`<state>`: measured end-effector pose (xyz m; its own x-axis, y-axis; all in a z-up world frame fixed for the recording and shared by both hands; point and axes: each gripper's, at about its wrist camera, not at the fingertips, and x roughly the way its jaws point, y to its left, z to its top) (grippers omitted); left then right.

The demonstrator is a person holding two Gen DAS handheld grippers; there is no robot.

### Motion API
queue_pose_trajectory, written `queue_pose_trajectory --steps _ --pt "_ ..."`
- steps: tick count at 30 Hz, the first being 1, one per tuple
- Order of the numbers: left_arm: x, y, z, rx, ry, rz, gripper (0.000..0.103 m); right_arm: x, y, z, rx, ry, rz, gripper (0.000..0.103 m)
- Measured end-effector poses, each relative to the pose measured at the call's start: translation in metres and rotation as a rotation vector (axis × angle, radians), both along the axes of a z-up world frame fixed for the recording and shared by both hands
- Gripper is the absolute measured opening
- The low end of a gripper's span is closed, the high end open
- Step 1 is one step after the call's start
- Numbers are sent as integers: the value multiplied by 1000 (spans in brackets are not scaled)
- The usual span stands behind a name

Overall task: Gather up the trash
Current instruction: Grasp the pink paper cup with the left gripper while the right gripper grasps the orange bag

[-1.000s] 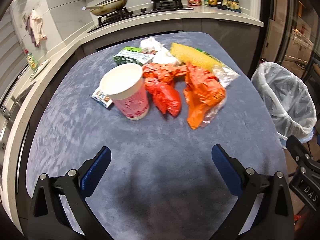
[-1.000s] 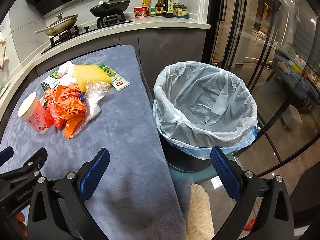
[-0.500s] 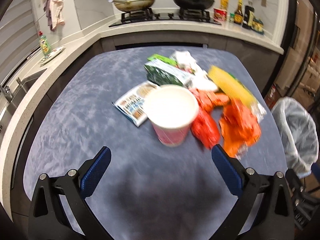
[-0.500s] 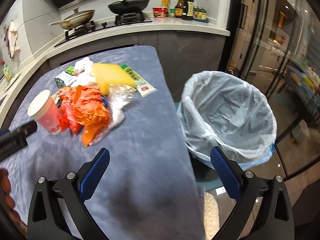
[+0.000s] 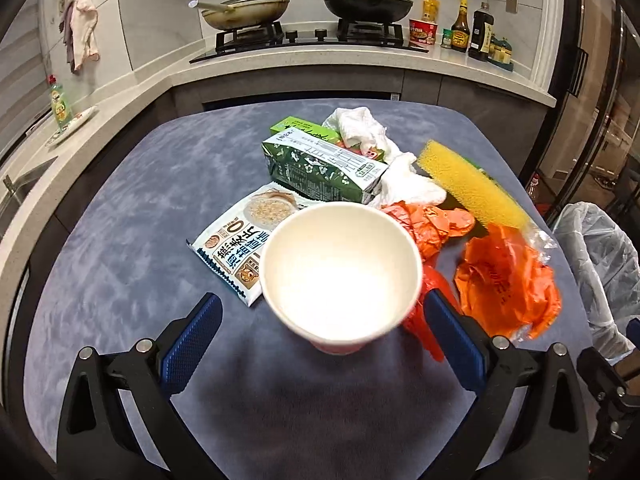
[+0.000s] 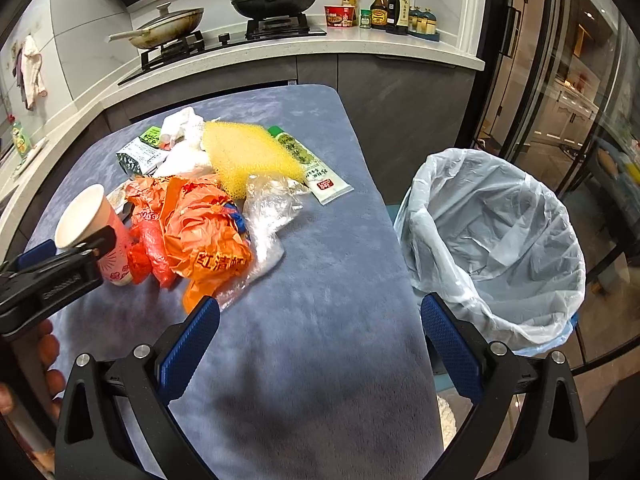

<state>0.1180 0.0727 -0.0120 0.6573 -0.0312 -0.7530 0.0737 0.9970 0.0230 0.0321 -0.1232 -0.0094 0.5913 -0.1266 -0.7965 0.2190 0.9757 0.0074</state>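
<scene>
Left gripper (image 5: 320,320) jaws wide open, straddling the upright white-and-pink paper cup (image 5: 340,272) on the blue-grey worktop (image 5: 120,240), pads not touching it. Ahead-left of the jaws lies a white oatmeal sachet (image 5: 244,240). Right gripper (image 6: 320,336) jaws wide open, empty; crumpled orange plastic bag (image 6: 204,228) ahead-left, white-lined trash bin (image 6: 496,240) ahead-right.

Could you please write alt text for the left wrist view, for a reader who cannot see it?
The open left hand-held gripper frames an empty paper cup standing on a blue-grey table. Behind the cup lie a food packet, a green carton, white tissue, a yellow sponge and orange plastic bags. A lined bin stands at right.
</scene>
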Motion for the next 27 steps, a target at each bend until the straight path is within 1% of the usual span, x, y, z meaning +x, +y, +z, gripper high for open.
queue_pose_trajectory --steps 3,5,6,7,11,15,17,18,21,23,24,25,26,27 --pt "7 4 -4 -27 2 7 95 5 1 -3 -6 7 -1 96" --pt "8 5 -3 -47 -9 -4 82 8 1 -4 -2 11 2 96" --pt "8 5 -3 -55 -3 -16 68 10 2 -4 -2 11 3 96" --pt "9 4 -4 -67 14 -36 58 11 3 -4 -4 11 6 96" --pt "3 4 -2 -79 8 -44 57 16 10 -1 -5 -9 35 96" --pt "-6 4 7 -55 -11 -40 57 23 22 3 -1 -30 86 95" --pt "-9 6 11 -56 -8 -38 57 29 29 5 -2 -42 115 89" --pt "-11 7 12 -54 -6 -36 57 35 32 5 0 -44 129 88" --pt "-17 11 13 -47 7 -30 57 49 40 1 25 -42 153 80" --pt "-22 14 14 -42 9 -23 57 58 43 -3 29 -37 164 71" --pt "-24 15 14 -46 15 -22 57 60 45 -5 32 -36 170 69" --pt "-25 17 14 -46 17 -19 57 63 47 -7 39 -33 180 62" --pt "-27 18 15 -46 17 -16 57 65 48 -8 43 -30 186 53" --pt "-29 20 16 -47 15 -14 57 66 51 -9 48 -24 198 50"
